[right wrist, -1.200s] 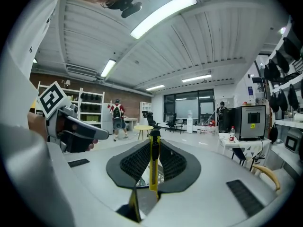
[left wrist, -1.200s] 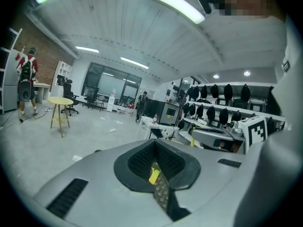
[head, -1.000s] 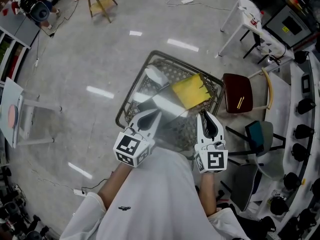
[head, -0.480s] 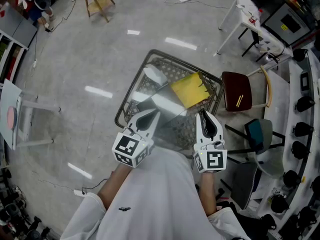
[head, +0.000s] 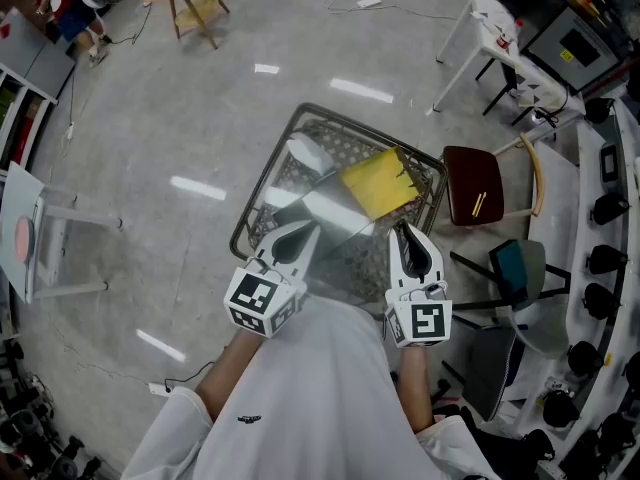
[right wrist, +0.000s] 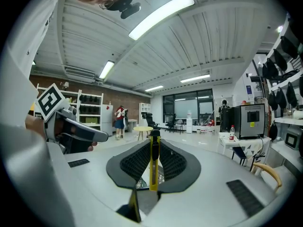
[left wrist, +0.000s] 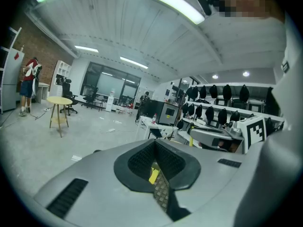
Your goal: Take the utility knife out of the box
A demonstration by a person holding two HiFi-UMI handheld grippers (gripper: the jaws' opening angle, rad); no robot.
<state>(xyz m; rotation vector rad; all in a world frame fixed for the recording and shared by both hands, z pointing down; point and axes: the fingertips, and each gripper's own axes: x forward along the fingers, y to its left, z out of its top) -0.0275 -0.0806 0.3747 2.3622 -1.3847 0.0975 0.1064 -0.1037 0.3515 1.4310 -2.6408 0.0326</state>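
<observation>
Clamped between the pads of the right hand-held gripper [head: 404, 230]: the utility knife [right wrist: 152, 160], yellow, standing upright along the jaw line, its dark upper end just past the jaw tips. Gripped flat-sided, probably so the thin body cannot twist in the pads.

Held above the near right part of the counter [head: 265, 178], a mesh top with a raised rim. Clear of the box [head: 380, 181], which lies yellow and open-looking toward the counter's far right corner. Judged from this: knife already out of the box, task close to complete, only a set-down or hand-over left if wanted.

Left hand-held gripper [head: 308, 230] closed, or very nearly so, with nothing clamped. Through the slit below its tips only a sliver of yellow and some mesh shows. Held level with the right one over the near left part of the counter, likely parked out of the way while the right does the carrying.

Both pointed away from the body, toward the counter's far edge.

Risk: blade state not readable. Worth keeping the knife end away from the sleeve.
</observation>
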